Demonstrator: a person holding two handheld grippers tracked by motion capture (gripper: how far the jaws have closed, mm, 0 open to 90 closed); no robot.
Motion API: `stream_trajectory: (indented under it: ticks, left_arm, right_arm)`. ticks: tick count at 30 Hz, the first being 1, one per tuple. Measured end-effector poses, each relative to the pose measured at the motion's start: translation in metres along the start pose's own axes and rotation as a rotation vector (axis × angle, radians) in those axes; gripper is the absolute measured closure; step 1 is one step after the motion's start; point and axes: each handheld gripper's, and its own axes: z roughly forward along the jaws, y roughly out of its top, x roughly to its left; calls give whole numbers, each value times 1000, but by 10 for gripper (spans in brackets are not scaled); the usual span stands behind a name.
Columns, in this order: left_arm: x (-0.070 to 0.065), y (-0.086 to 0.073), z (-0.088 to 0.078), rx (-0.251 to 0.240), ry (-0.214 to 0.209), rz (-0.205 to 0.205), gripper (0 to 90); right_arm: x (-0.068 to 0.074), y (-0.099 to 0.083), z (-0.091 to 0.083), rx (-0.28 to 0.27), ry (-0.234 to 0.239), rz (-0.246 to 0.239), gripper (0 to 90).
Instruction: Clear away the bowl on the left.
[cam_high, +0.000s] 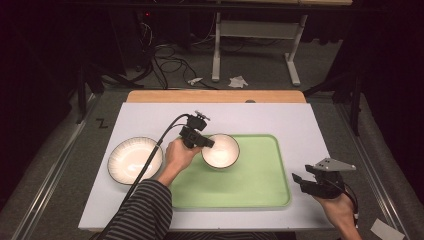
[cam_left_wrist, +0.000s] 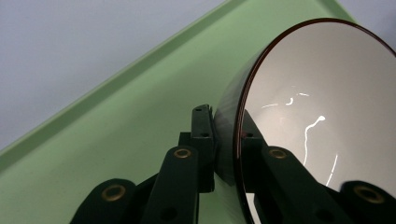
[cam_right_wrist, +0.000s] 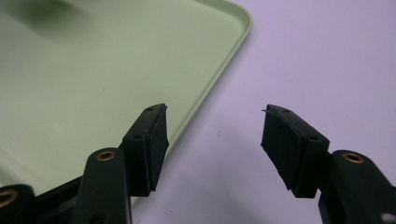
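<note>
A white bowl (cam_high: 222, 149) with a dark rim sits at the far left part of the green tray (cam_high: 255, 180). My left gripper (cam_high: 206, 143) is shut on the bowl's left rim. In the left gripper view its jaws pinch the bowl's wall (cam_left_wrist: 322, 107), one inside and one outside, over the green tray (cam_left_wrist: 116, 135). A second, wider white bowl (cam_high: 135, 160) rests on the white table left of the tray. My right gripper (cam_high: 301, 181) hangs open off the tray's near right corner; in the right gripper view its open jaws straddle the tray's edge (cam_right_wrist: 219, 84), nothing between them.
The white tabletop (cam_high: 150, 117) ends in a wooden strip at the far side. Beyond it are a table frame (cam_high: 255, 30) and cables (cam_high: 170, 60) on the floor. A cable trails from my left gripper along the striped sleeve (cam_high: 142, 212).
</note>
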Motion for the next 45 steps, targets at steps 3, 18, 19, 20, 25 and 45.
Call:
stream_trajectory:
  ticks: [3, 18, 19, 20, 25, 45]
  left_arm:
    - [-2, -3, 5, 3, 3, 3, 826]
    - [1, -9, 18, 10, 29, -1, 826]
    - [2, -9, 18, 9, 30, -3, 826]
    - [2, -9, 19, 9, 31, -7, 826]
    - [3, -10, 23, 11, 35, -19, 826]
    - [9, -16, 33, -15, 76, 0, 828]
  right_arm:
    - [0, 0, -1, -3, -1, -5, 422]
    - [1, 0, 2, 5, 9, -19, 420]
    - [1, 1, 2, 4, 10, -18, 420]
    - [0, 1, 3, 4, 12, -21, 420]
    - [1, 2, 5, 12, 21, -29, 419]
    - [5, 9, 11, 13, 42, -61, 416]
